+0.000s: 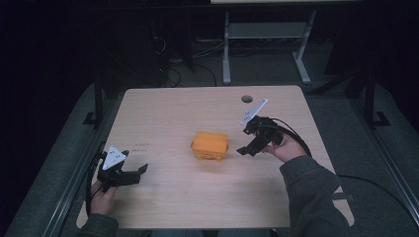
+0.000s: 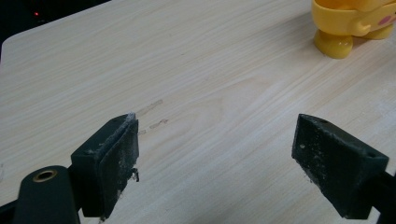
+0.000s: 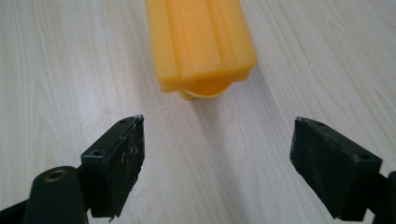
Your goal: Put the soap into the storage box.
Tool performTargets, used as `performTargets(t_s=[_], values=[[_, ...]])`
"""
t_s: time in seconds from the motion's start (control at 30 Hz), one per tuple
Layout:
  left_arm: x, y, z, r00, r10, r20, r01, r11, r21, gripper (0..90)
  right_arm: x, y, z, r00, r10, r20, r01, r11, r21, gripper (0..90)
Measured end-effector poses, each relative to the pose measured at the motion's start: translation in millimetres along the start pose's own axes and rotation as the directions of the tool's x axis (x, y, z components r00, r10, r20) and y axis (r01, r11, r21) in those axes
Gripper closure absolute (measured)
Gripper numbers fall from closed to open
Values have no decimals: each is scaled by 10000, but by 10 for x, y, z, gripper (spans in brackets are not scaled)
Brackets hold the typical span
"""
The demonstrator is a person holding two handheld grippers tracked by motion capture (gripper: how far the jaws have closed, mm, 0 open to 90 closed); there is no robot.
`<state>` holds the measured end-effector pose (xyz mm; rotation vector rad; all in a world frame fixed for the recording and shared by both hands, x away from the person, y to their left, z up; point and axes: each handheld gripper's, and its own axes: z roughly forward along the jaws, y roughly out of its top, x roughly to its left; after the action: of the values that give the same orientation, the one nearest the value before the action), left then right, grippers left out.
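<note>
Right gripper view looks along wide-parted jaws at the orange toy (image 3: 201, 44), which lies just ahead of the right gripper (image 3: 217, 161) (no readable writing on it); the left gripper (image 1: 134, 173), also released, sits well apart from it on the table (image 1: 178, 207)
</note>
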<state>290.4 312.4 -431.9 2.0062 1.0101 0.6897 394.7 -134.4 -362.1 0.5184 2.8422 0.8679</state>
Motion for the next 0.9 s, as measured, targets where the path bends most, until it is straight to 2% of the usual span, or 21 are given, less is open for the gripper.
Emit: performTargets(t_s=[0.13,0.43,0.63,0.9], values=[[-2,0,0,10000,-5,11,5,10000,-7,141,1,-56,-15,9998,218,-30,-218,9997,94,172],[-6,-2,7,10000,9,12,-9,10000,-56,140,0,-178,-58,9996,277,60,-277,9996,-15,172],[-6,-2,7,10000,22,11,-22,10000,-42,141,4,-290,-69,9984,561,60,-562,9983,175,172],[-13,0,6,10000,31,20,-31,10000,14,141,23,-428,-109,9973,713,151,-714,9974,59,172]])
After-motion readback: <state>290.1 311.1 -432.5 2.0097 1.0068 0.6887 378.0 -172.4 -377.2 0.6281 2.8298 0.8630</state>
